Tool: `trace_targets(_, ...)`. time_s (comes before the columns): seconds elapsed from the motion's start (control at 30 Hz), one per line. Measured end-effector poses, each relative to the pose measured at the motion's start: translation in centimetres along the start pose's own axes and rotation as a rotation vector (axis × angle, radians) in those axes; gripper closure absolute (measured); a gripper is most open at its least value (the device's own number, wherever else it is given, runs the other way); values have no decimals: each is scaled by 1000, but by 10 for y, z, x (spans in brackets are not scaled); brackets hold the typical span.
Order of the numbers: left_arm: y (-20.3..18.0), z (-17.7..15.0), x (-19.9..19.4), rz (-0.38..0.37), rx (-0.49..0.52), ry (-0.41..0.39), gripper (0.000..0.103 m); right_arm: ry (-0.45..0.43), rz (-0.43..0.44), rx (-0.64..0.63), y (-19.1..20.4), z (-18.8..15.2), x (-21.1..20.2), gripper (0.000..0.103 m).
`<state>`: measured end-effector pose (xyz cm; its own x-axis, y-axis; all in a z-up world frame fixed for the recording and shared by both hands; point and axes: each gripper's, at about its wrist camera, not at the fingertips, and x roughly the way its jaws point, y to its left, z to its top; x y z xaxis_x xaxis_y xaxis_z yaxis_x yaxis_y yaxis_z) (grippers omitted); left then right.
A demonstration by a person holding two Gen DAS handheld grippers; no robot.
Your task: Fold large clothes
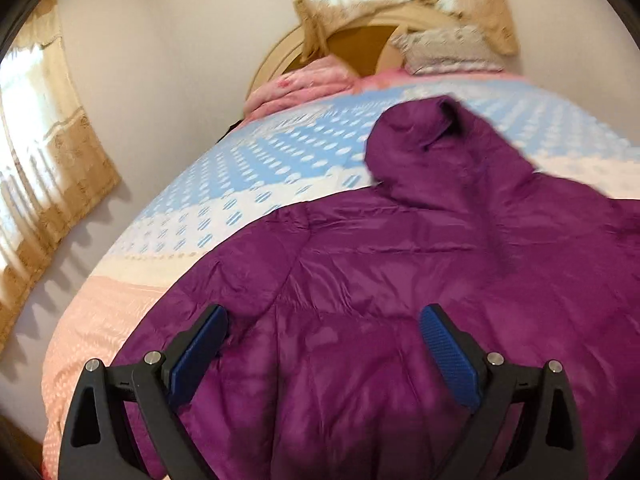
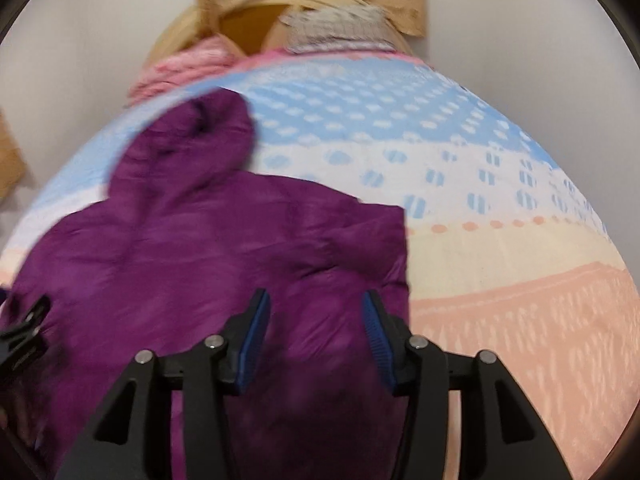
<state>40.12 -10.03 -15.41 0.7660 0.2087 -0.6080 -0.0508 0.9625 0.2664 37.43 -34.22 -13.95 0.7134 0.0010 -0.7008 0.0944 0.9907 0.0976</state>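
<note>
A purple hooded puffer jacket (image 1: 400,280) lies spread on the bed, hood (image 1: 432,140) pointing toward the headboard. My left gripper (image 1: 324,320) is open and empty above the jacket's left part. In the right wrist view the jacket (image 2: 200,248) fills the lower left, with its right side folded to a straight edge (image 2: 402,248). My right gripper (image 2: 314,300) is open and empty above the jacket near that edge. The left gripper's fingertip (image 2: 28,320) shows at the far left of the right wrist view.
The bed (image 1: 248,168) has a blue, white and peach patterned cover (image 2: 500,260). A pink blanket (image 1: 304,84) and a grey pillow (image 1: 448,52) lie by the wooden headboard (image 1: 360,40). Curtains (image 1: 48,160) hang on the left wall.
</note>
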Motion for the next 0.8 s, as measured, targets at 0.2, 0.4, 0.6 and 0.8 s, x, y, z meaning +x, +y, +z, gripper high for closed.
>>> trace_targets(0.2, -26, -38, 17, 1, 71, 100, 5, 66, 19, -82, 36, -47, 10, 39)
trace_targets(0.4, -25, -40, 26, 7, 52, 122, 1, 67, -23, -116, 41, -58, 24, 38)
trace_targets(0.6, -26, -42, 26, -1, 39, 119, 1, 57, -46, -133, 42, -62, 23, 38)
trace_targets(0.8, -28, -42, 27, 13, 50, 111, 1, 53, -57, -141, 43, -63, 23, 37)
